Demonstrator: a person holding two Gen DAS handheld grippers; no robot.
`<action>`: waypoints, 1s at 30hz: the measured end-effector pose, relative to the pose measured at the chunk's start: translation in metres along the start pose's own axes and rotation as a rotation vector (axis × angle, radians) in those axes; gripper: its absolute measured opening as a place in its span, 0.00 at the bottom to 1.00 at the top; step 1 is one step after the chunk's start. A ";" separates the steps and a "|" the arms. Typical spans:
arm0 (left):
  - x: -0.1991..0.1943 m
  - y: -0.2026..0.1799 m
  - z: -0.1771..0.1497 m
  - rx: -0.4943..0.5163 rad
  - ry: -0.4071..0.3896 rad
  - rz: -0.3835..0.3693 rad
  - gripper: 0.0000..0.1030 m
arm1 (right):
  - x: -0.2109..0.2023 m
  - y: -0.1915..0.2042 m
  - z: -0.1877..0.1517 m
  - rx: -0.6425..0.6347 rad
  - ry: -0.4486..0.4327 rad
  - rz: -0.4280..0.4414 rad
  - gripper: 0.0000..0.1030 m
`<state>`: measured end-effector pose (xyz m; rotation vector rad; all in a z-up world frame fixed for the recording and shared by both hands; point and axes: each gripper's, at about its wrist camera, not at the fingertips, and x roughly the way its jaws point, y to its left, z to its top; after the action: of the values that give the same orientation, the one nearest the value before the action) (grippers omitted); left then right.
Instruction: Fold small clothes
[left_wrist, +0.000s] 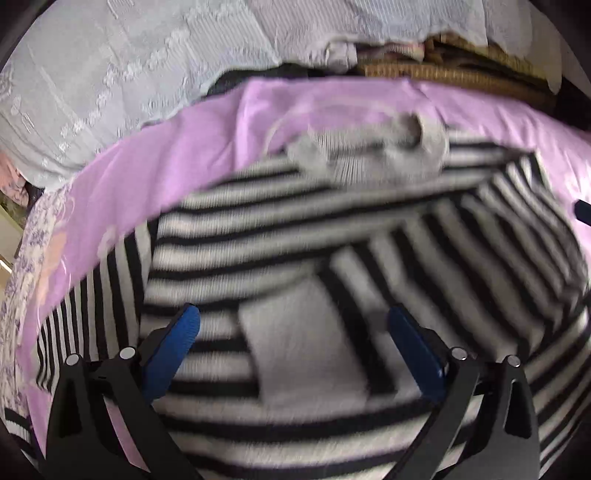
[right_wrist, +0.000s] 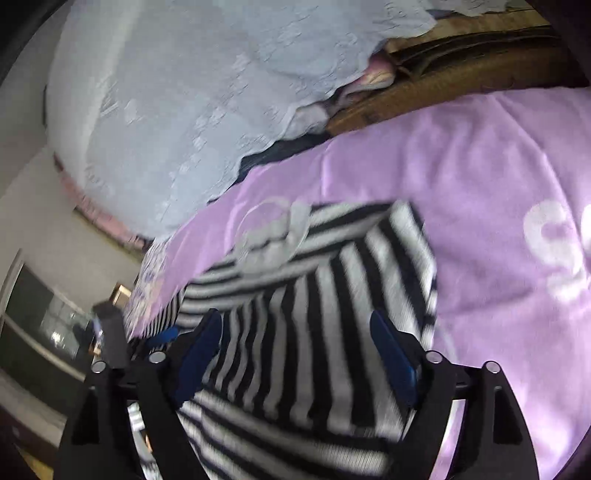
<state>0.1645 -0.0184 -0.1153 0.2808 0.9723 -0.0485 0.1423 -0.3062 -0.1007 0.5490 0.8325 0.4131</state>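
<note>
Black-and-white striped sweater (left_wrist: 280, 236) spread on a lilac sheet (left_wrist: 192, 147) over a bed, grey ribbed collar (left_wrist: 373, 155) at the far end, one sleeve (left_wrist: 491, 243) already laid slantwise across the body. Both views smeared by motion blur, so fine detail lost.

Left gripper (left_wrist: 293, 325) low over the sweater's near part, jaws wide apart, nothing between the blue pads (left_wrist: 181, 332) but cloth lying flat below. Right gripper (right_wrist: 295, 336) likewise spread wide over the folded sleeve side, nothing pinched. No grip on either side yet.

Step in hand, by judgement: reaching for the next fold, probably at the hem or the unfolded side.

Advice for doing it well:
- Come down at matching points on an edge, one gripper to each corner, not into the middle of the body.
- Pinch all layers at the folded sleeve side, or the sleeve slips out when lifted.
- Lift only enough to clear the sheet; knit of this kind likely stretches and sags.
- Use the stripes as a guide: stripes parallel after the fold mean a square fold.
- Avoid catching the lilac sheet with the lower pad.

Writing: large white characters (right_wrist: 557, 247) printed on the sheet in the right wrist view, cut off by the frame edge and blurred; perhaps digits or letters, not readable. No label or brand visible on the sweater.
</note>
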 end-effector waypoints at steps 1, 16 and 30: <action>0.005 0.002 -0.008 0.000 0.015 -0.008 0.96 | 0.006 -0.006 -0.014 0.002 0.041 -0.013 0.83; -0.002 0.050 -0.046 -0.172 0.097 -0.050 0.96 | -0.003 0.015 -0.069 -0.104 0.130 -0.086 0.82; 0.017 0.051 -0.006 -0.222 0.090 -0.070 0.96 | 0.048 0.004 0.008 -0.009 0.015 -0.143 0.82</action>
<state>0.1773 0.0339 -0.1215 0.0454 1.0666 0.0084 0.1774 -0.2794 -0.1220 0.4751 0.8781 0.2901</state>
